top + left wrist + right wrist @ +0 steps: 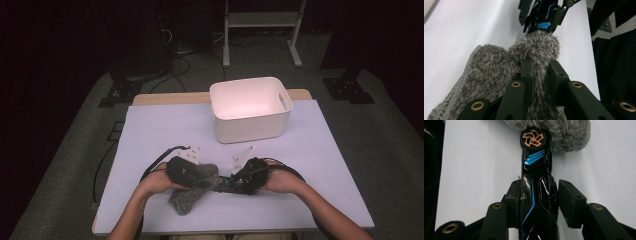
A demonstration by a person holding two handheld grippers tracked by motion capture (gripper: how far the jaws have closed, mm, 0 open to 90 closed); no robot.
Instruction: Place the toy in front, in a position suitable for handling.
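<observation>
High view. Person's forearms enter from the bottom edge. Left gripper [200, 172] and right gripper [235, 181] meet nose to nose over the near half of the white table [150, 130]. A fuzzy grey sock [192, 192] hangs from the left gripper's jaws and spills onto the table just below them. A black toy car [227, 182] with blue stripes sits in front of the right gripper's jaws, its far end at the sock. White bin [250, 107] stands well beyond both grippers, apart from them.

Left gripper view. Left gripper [541, 72]: jaws drawn close and clamped on a fold of the sock [496, 72], fuzz pinched between the two pads. Most of the sock bulges to the left of the jaws, lying on the table [456, 30]. Straight ahead of the jaws, the toy car [544, 15] pokes nose-first into the top of the sock.

Right gripper view. Right gripper [541, 195]: jaws partway apart and clamped on the toy car [535, 182], left pad flat on its side, right pad against the other side. The car runs straight out ahead of the jaws. A gold-spoked wheel [533, 138] sits at its far end, touching the sock [564, 132], which lies just beyond the car's tip.
</observation>
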